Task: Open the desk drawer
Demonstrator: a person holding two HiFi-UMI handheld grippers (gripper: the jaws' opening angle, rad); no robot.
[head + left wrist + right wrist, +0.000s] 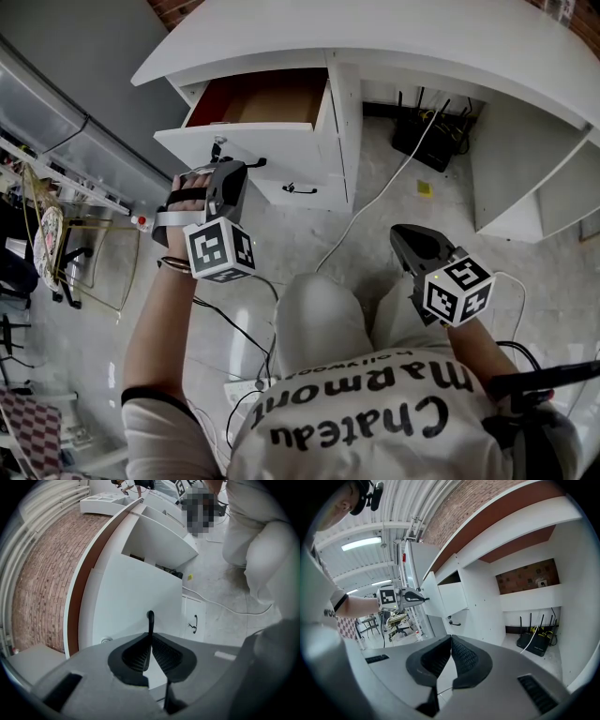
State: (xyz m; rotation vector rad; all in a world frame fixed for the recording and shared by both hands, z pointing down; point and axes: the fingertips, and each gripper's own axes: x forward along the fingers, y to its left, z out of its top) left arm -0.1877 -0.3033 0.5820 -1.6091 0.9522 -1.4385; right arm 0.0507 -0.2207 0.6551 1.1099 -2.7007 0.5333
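The white desk [394,37] has its top drawer [262,141] pulled out, and the brown inside shows. My left gripper [246,169] is at the drawer's front, shut on its black handle [150,618], which pokes up between the pads. The drawer's white front [136,592] fills the left gripper view behind the left gripper [151,637]. Below it, the lower drawer [309,195] is closed, with its own handle [298,189]. My right gripper [405,234] hangs over the floor to the right, apart from the desk. The right gripper [450,640] is shut on nothing.
A black router [431,141] with cables sits under the desk, and a white cable [375,202] runs across the floor. A small yellow object [425,187] lies near it. A power strip [246,389] lies by the person's knees. A chair [56,244] stands at the left.
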